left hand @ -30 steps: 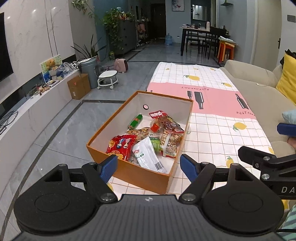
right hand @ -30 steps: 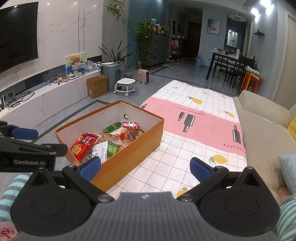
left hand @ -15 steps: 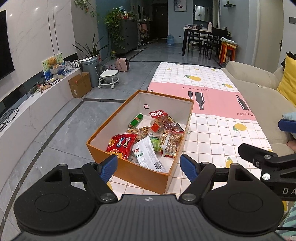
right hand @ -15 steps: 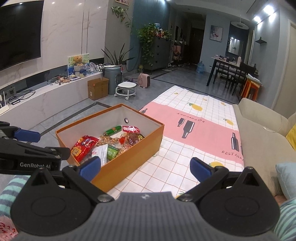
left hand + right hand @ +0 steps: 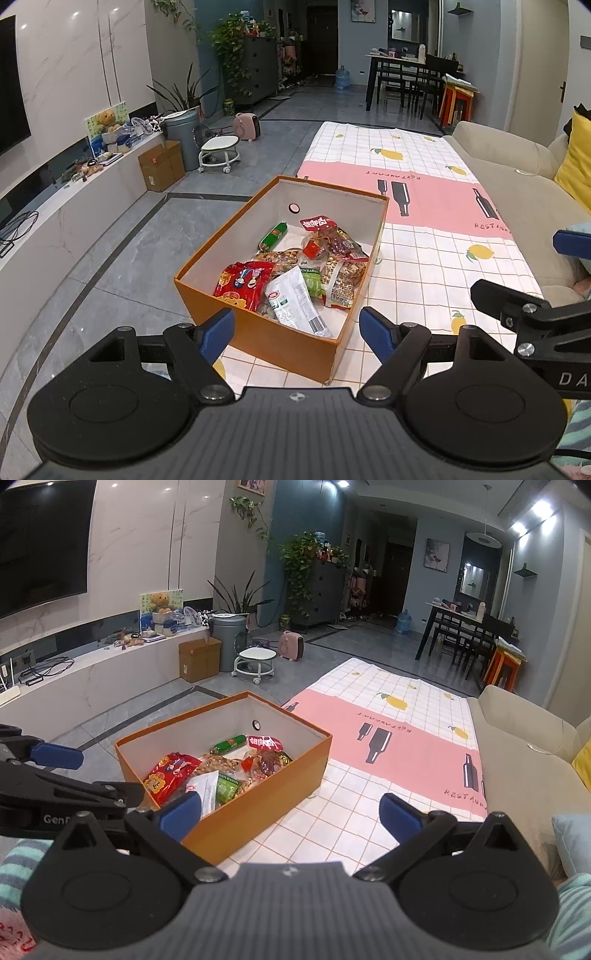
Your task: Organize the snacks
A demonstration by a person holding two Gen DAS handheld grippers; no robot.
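Observation:
An open orange box (image 5: 258, 334) stands on the checked mat (image 5: 436, 266); it also shows in the right wrist view (image 5: 258, 812). Several snack packs lie in it: a red bag (image 5: 242, 284), a white pack (image 5: 293, 302), a green sausage (image 5: 273, 236), nut bags (image 5: 343, 278). My left gripper (image 5: 297, 328) is open and empty, held back from the box's near corner. My right gripper (image 5: 290, 810) is open and empty, above the box's near right side. Each gripper shows at the edge of the other's view.
A beige sofa (image 5: 517, 192) with a yellow cushion (image 5: 576, 162) runs along the right. A white TV bench (image 5: 74, 206) lines the left wall, with a cardboard box (image 5: 162, 166), grey bin (image 5: 183, 136) and wheeled stool (image 5: 219, 153). A dining table (image 5: 402, 70) stands far back.
Both grippers have drawn back and risen slightly, so the box sits a little further off. Both stay open and empty. The snacks have not moved.

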